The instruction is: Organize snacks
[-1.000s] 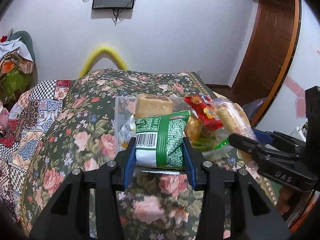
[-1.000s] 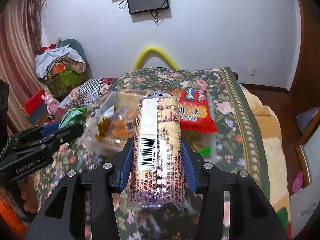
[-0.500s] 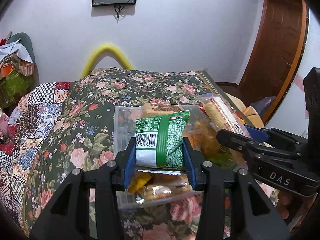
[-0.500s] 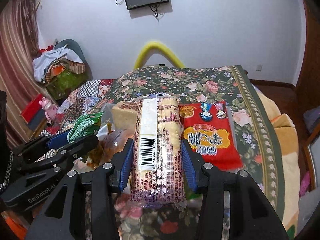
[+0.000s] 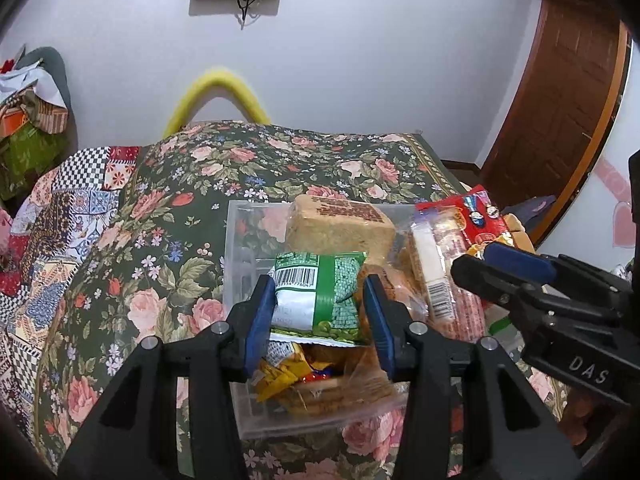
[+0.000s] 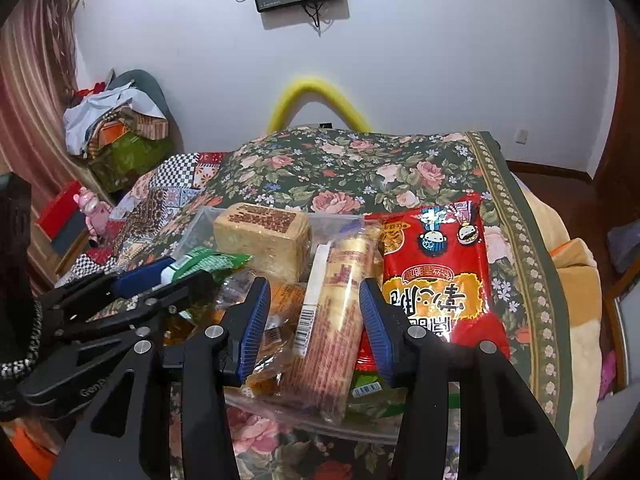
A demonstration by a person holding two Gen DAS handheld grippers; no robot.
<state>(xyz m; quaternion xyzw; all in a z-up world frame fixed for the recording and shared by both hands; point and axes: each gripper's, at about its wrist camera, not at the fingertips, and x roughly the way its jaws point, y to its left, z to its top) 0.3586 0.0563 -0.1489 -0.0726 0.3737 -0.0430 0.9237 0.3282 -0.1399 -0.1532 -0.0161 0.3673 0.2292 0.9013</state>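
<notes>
Left gripper (image 5: 320, 294), jaws just loosening, pinches green pea packet (image 5: 326, 280) above clear box (image 5: 236, 240) for dropping; right gripper (image 6: 312, 304) open, biscuit roll (image 6: 336, 332) loose between

Snack packets (image 5: 320, 292) in clear bin (image 5: 236, 240)

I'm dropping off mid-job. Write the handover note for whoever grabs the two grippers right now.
Left gripper: over the clear bin, with the green pea packet between its fingers. They have just eased open slightly, but the pads appear to touch it.
Right gripper: open. The long biscuit pack lies tilted in the bin between its fingers, not gripped.
Done: tan cake block, biscuit pack and small wrapped snacks are in the bin. The red bag lies at its right side.
Left: release the green packet into the bin, then probably settle the red bag.
</notes>
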